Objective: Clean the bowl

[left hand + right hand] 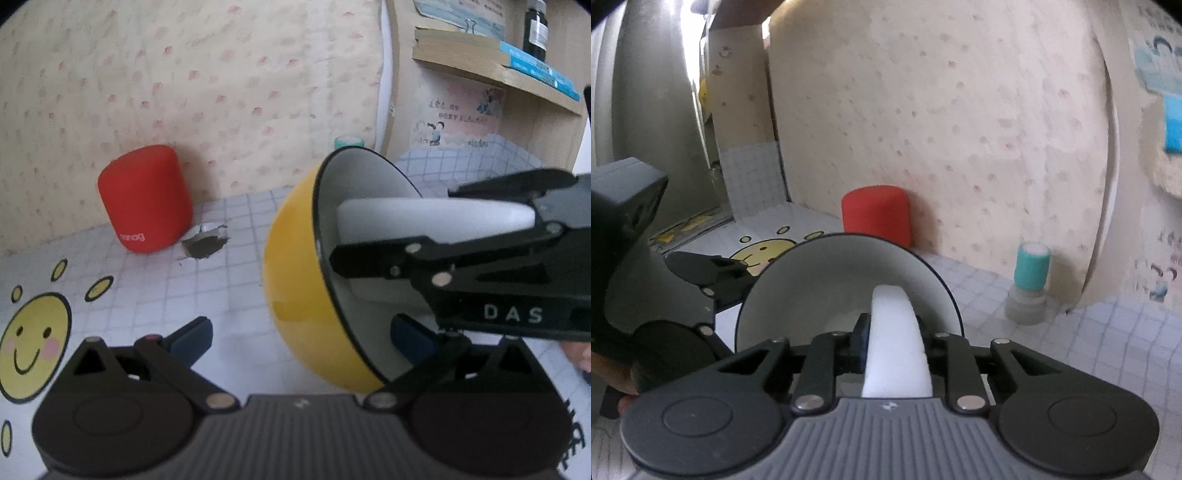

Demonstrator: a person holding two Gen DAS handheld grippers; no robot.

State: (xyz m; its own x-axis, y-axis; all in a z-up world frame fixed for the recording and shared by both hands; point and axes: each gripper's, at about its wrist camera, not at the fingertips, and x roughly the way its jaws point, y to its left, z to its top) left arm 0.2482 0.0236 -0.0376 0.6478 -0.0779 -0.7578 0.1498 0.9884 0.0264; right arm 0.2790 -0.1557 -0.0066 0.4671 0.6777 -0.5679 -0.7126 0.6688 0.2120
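On the left of the tiled tabletop (229,295) stands a red cylinder (146,199). Just right of it, the left gripper (299,338) has its fingers spread wide, one outside and one inside the tipped yellow bowl (295,280). From the right, the right gripper (892,341), clenched on a white sponge (895,343), presses it into the bowl's white interior.
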